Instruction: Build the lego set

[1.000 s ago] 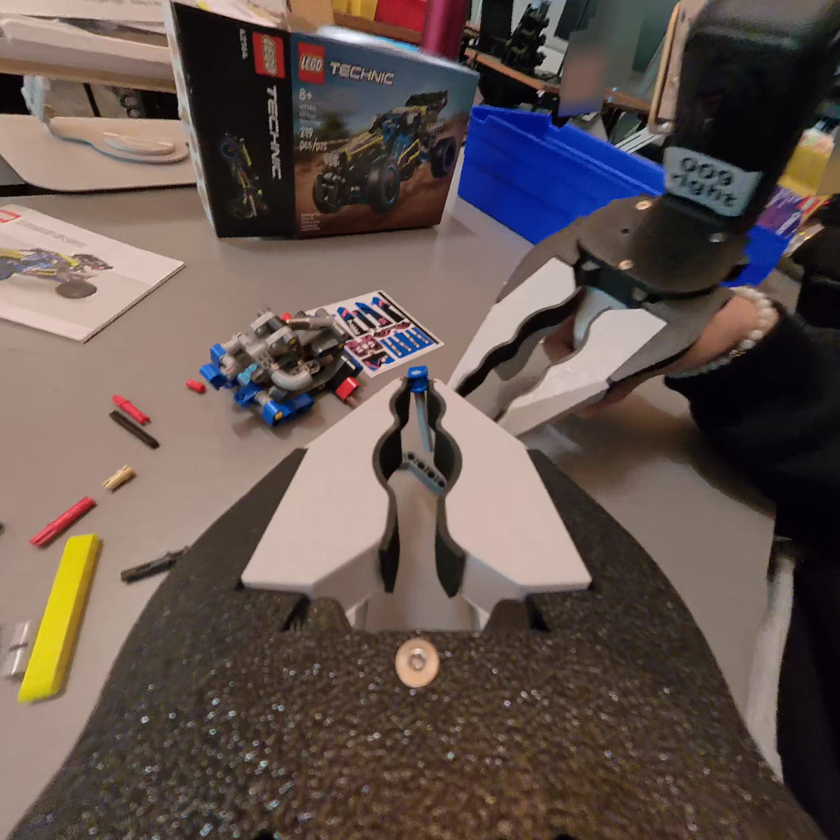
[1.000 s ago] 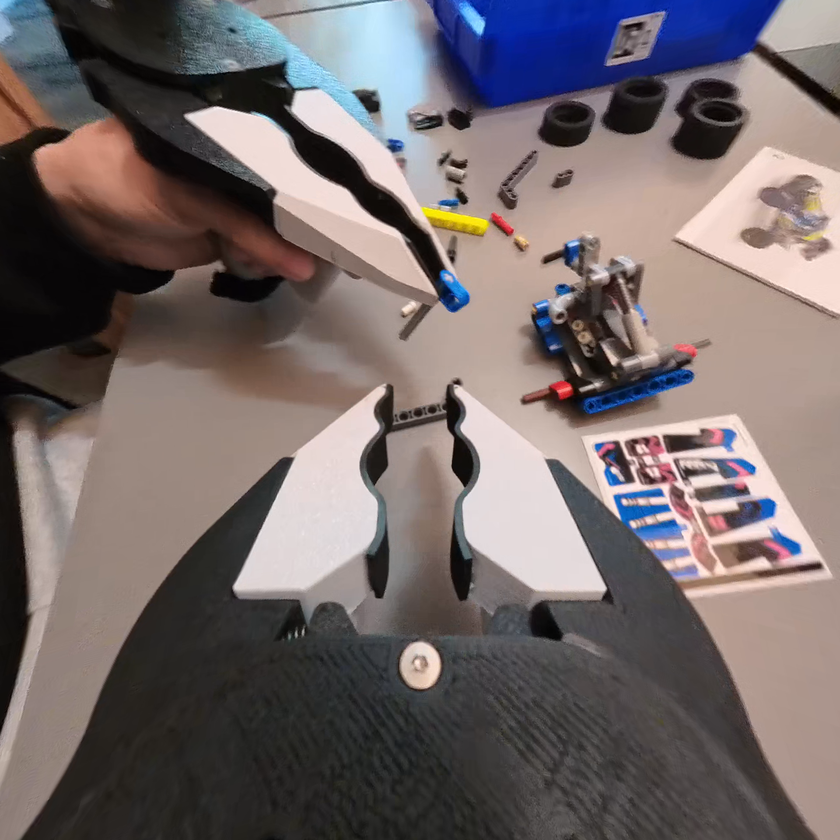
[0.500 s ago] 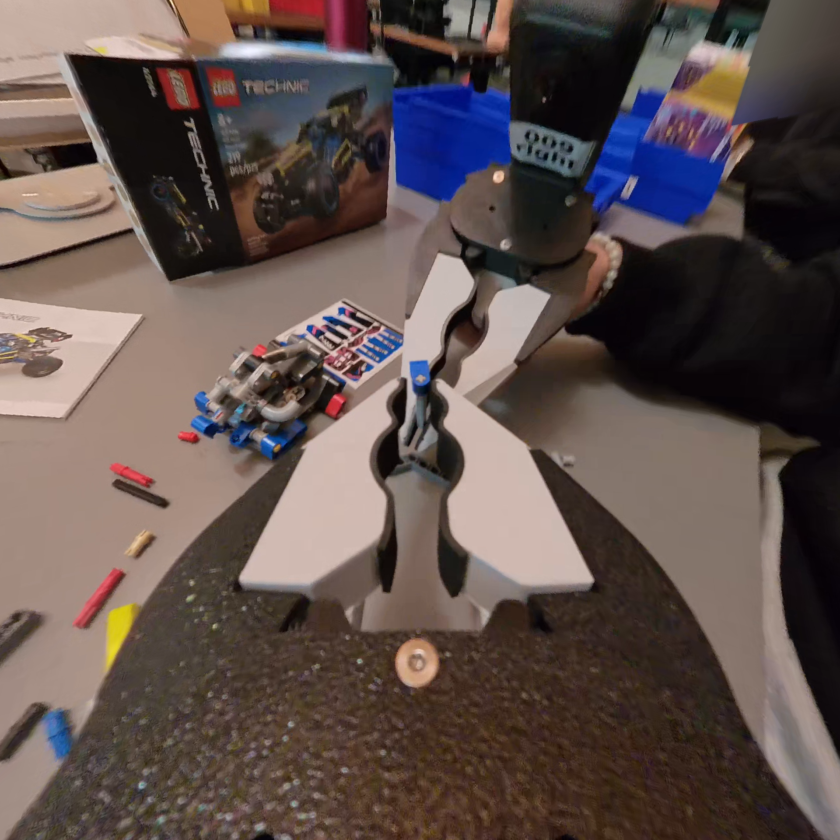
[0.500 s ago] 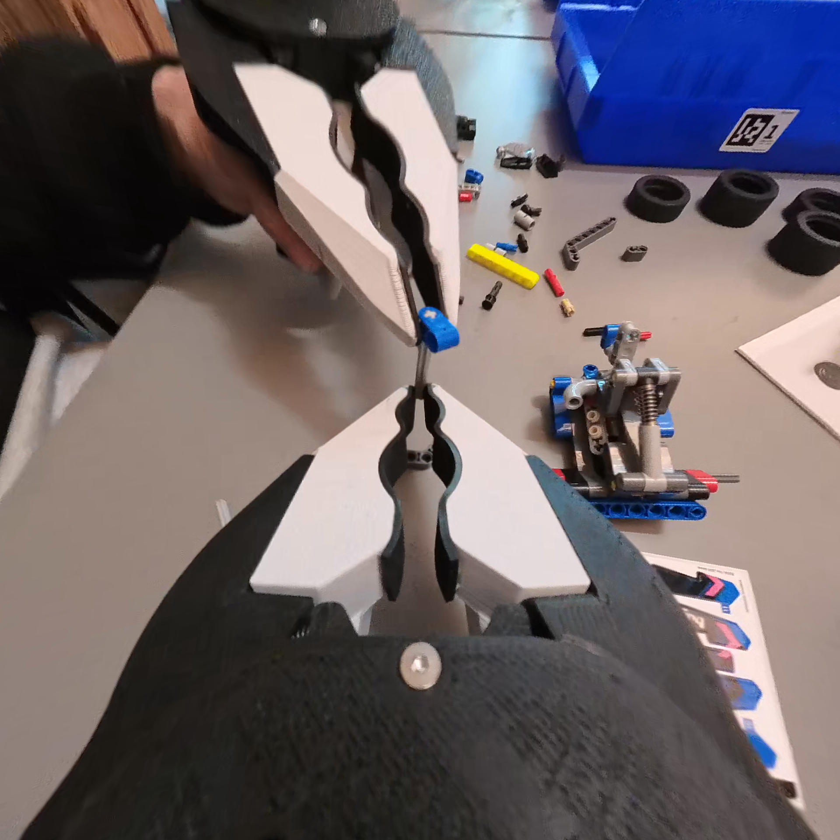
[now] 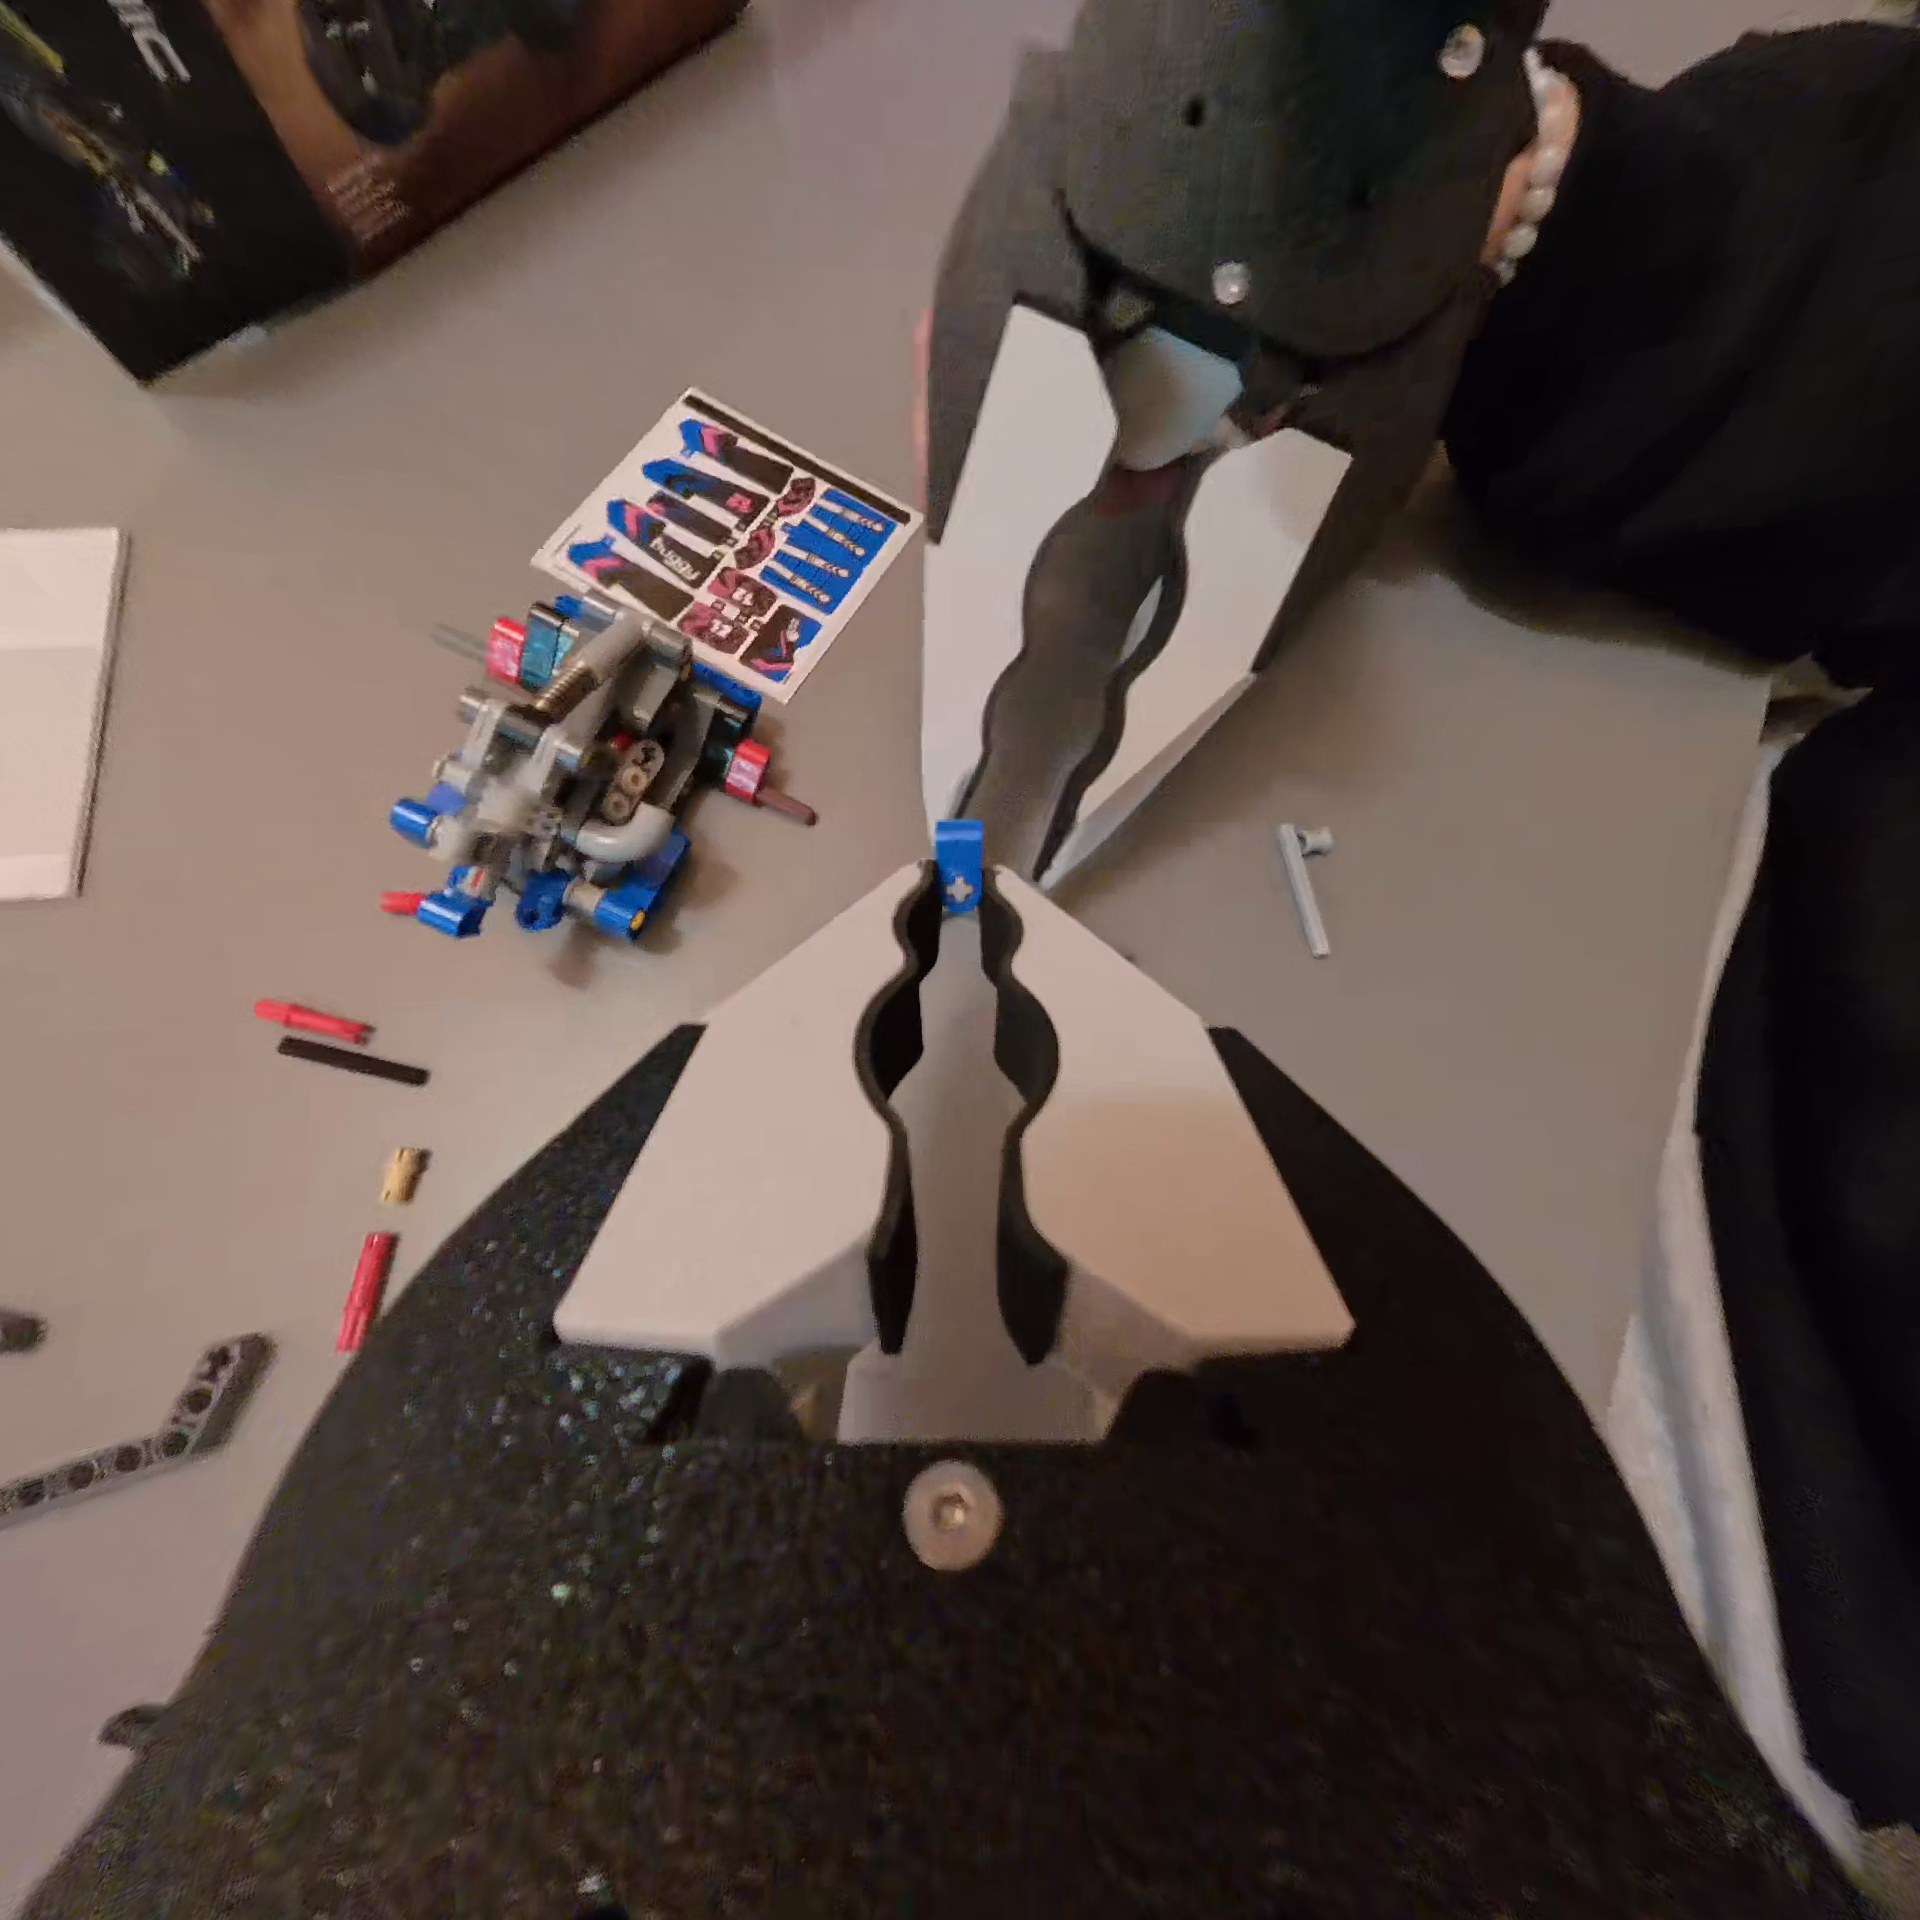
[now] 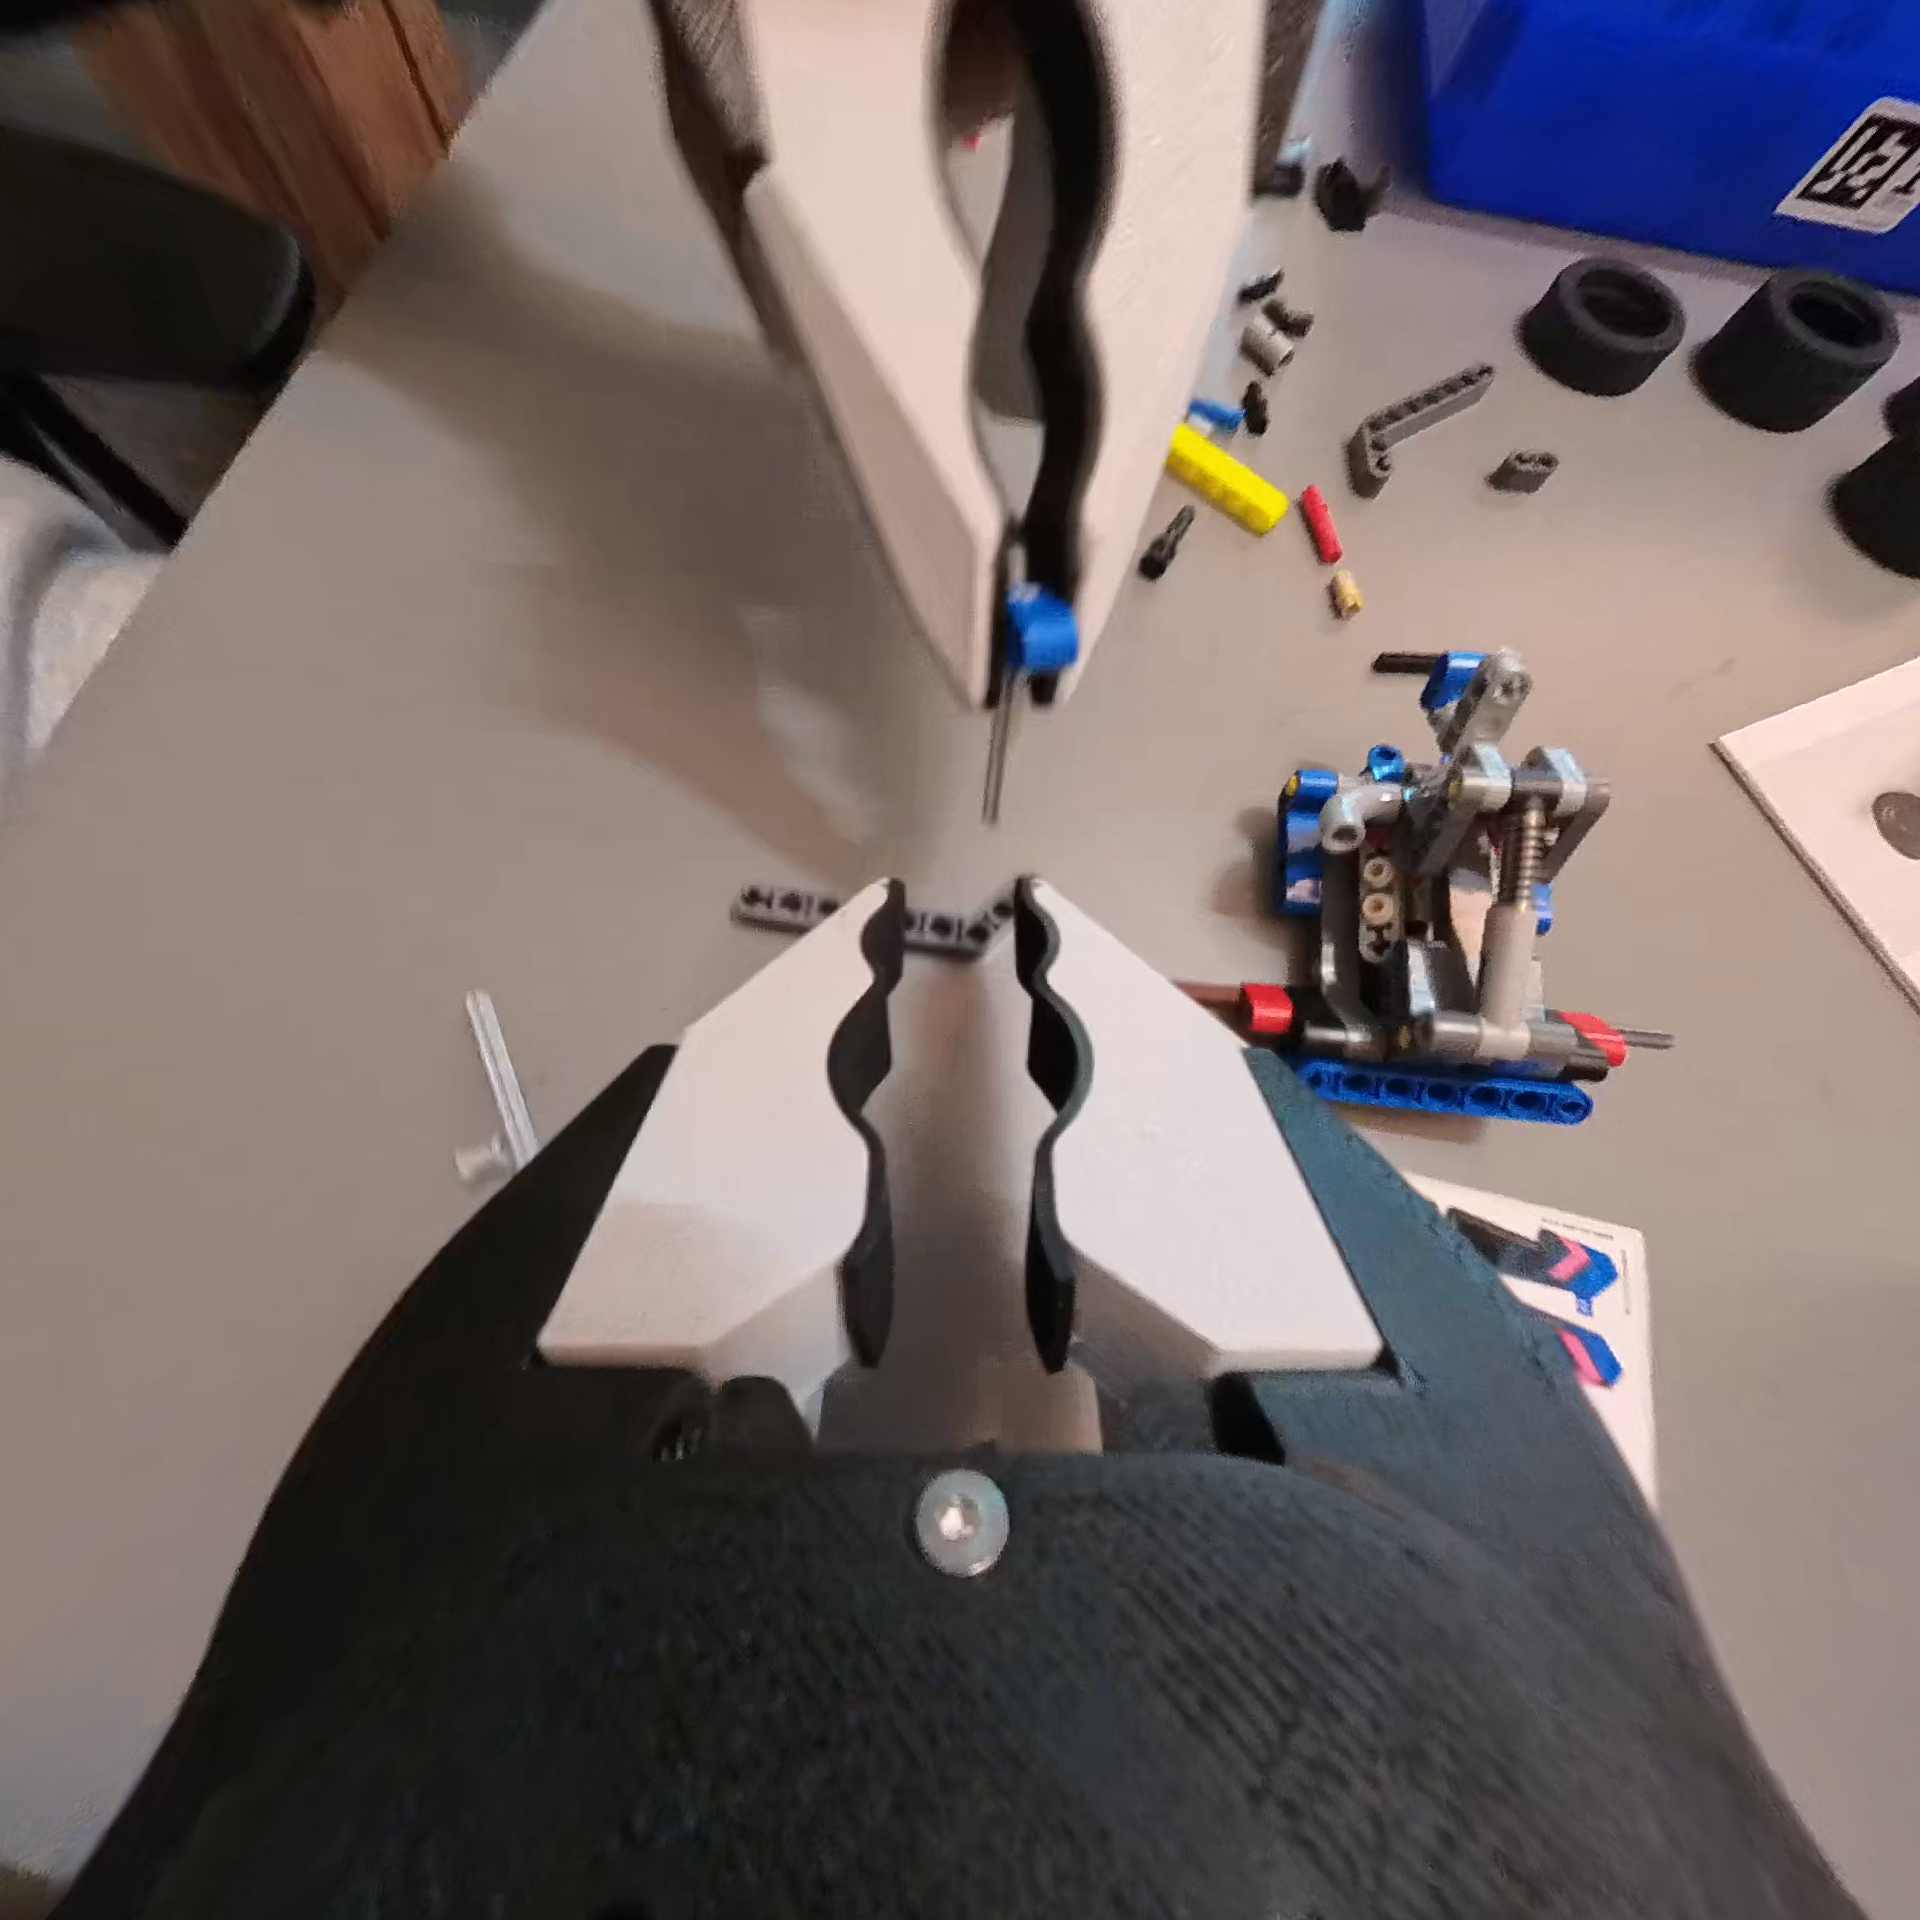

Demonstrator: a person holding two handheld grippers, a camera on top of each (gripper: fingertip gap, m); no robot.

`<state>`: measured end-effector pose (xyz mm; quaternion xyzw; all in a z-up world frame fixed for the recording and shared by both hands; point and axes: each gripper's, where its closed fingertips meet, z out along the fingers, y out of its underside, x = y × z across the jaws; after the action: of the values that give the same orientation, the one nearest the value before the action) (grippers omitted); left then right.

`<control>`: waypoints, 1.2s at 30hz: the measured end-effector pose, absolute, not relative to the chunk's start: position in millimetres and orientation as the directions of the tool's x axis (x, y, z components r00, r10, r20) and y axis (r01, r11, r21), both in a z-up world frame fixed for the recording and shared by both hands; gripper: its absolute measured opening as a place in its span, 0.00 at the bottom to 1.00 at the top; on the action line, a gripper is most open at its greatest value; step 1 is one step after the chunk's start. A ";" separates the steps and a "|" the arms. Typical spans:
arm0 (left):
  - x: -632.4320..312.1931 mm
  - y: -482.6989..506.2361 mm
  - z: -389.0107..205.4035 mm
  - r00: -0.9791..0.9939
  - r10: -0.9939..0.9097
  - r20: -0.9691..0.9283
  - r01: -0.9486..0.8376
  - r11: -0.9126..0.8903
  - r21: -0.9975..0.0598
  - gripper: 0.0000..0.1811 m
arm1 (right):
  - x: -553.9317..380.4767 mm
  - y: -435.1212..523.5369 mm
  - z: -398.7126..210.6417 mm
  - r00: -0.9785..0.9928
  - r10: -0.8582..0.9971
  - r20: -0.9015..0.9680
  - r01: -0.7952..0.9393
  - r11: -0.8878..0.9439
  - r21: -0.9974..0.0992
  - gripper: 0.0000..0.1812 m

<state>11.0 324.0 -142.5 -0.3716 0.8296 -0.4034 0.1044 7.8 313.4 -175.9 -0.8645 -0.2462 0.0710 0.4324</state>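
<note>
Left hand-held gripper (image 5: 958, 883) pinched on the blue connector (image 5: 957, 869) with its thin axle (image 6: 995, 764), above the dark grey beam (image 6: 940, 928). Right hand-held gripper (image 6: 956, 896) now parted and empty, beam released onto the tabletop (image 5: 1455, 883). Joining probably failed. Partly built chassis (image 6: 1439, 935) right of the beam.

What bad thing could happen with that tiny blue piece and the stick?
1. The left gripper pinches the blue connector only at its very tips, so it might twist or pop out.
2. The right gripper is open and the dark grey beam lies loose, so the thin axle could push it away.
</note>
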 end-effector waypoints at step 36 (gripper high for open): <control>17.0 324.0 -176.0 -0.833 -0.550 0.050 -0.483 0.682 -0.548 0.02 | -14.0 317.0 -196.2 0.596 0.609 0.523 0.760 -0.219 -0.612 0.04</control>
<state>17.0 324.0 -176.0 -0.2823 0.9152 -0.2812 0.0595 -14.0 317.0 -196.2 -0.7759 -0.4413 -0.0852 0.4427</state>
